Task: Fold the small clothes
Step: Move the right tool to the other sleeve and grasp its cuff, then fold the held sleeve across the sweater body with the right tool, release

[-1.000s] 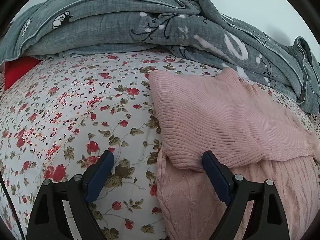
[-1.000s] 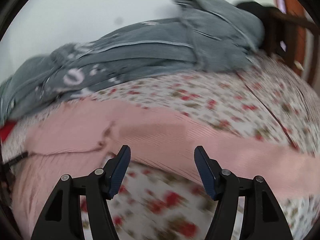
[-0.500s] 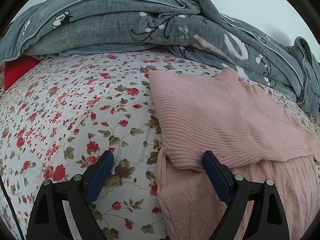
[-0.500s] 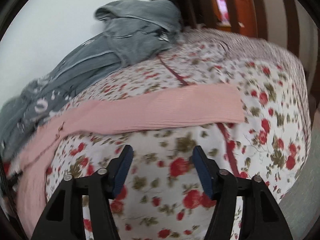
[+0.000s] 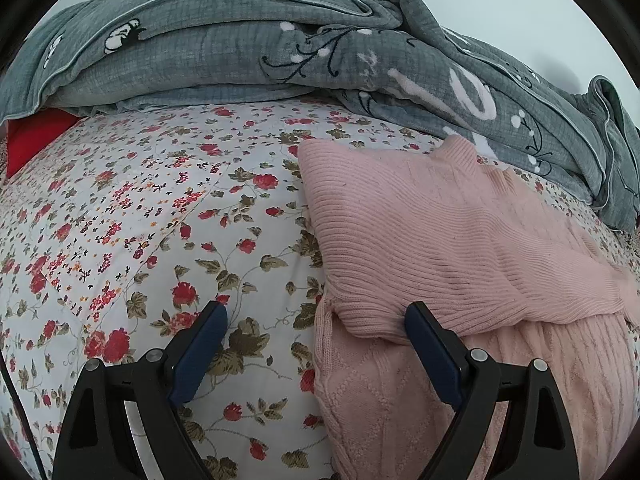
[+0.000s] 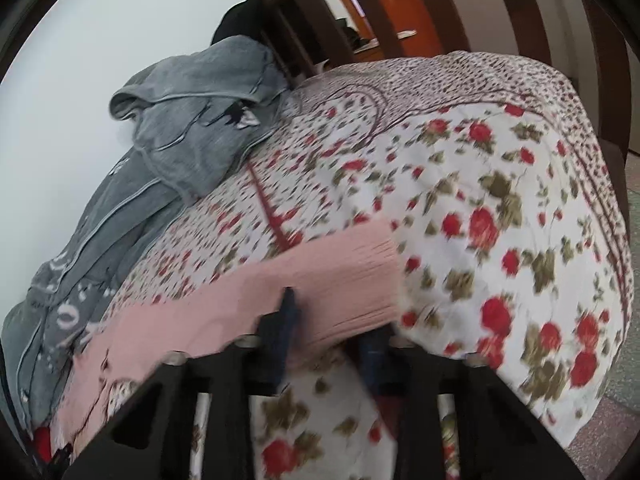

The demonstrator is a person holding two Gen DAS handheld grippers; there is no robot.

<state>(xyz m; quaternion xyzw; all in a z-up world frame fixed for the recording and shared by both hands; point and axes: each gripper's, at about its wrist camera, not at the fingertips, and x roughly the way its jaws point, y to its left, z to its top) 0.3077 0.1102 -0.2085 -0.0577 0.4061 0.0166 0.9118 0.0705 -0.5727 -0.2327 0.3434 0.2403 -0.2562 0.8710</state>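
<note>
A pink knit sweater (image 5: pixel 440 240) lies on the floral bedsheet (image 5: pixel 140 220), one sleeve folded across its body. My left gripper (image 5: pixel 316 308) is open just above the sweater's left edge. Its right finger (image 5: pixel 432 344) is at the folded sleeve's cuff, its left finger over bare sheet. In the blurred right wrist view the other pink sleeve (image 6: pixel 340 280) stretches out flat across the bed. My right gripper (image 6: pixel 330 320) is closing its jaws on that sleeve's cuff end, and the knit sits pinched between the pads.
A crumpled grey blanket (image 5: pixel 280 40) runs along the wall side of the bed, also seen as a grey blanket (image 6: pixel 180 128) heap. A red pillow (image 5: pixel 32 140) peeks out at far left. A dark wooden footboard (image 6: pixel 520 8) stands behind the bed's corner, floor (image 6: pixel 624 420) beyond.
My right gripper swung along the outstretched sleeve to its cuff, rolled, and went from open to closed on the knit. The left gripper and the sweater body did not move.
</note>
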